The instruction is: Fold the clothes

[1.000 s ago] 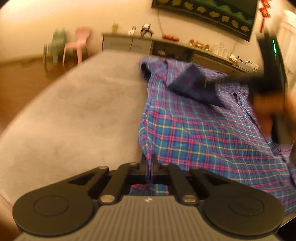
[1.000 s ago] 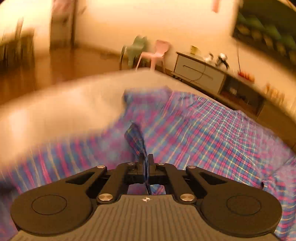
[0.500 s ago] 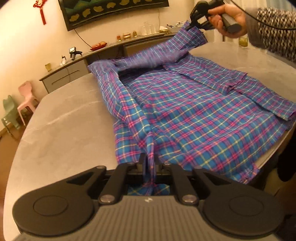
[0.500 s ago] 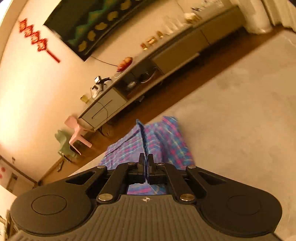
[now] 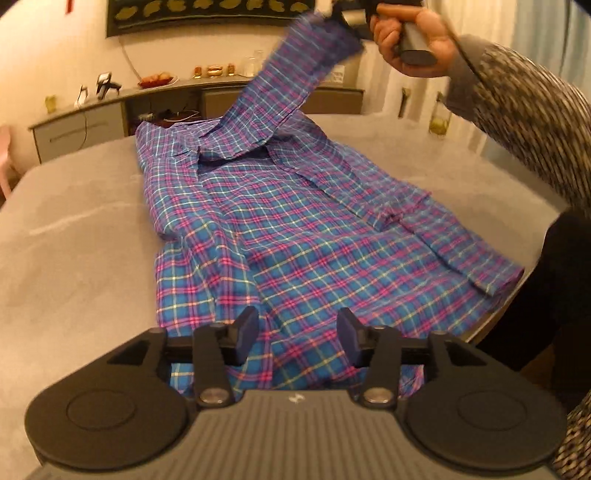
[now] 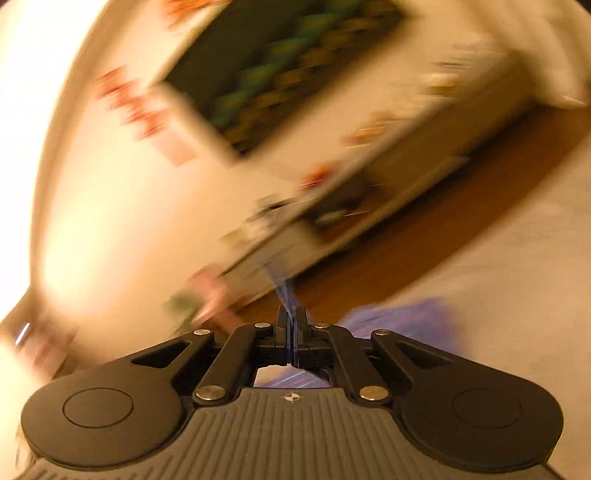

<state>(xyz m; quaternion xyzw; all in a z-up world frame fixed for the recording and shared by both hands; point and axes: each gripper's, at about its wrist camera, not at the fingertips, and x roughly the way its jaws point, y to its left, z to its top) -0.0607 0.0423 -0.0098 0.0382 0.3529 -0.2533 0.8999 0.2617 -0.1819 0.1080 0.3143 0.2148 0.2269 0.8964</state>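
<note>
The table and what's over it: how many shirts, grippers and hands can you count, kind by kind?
Shirts: 1, the plaid shirt spread on the table.
Grippers: 2, the left gripper with jaws opening, and the right gripper lifting a sleeve.
Hands: 1, the right hand.
Total: 4

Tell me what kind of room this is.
Probably a home living or dining room: a long low sideboard with snacks and glasses against the wall, a framed picture above it, and a big grey table holding the plaid shirt.
</note>
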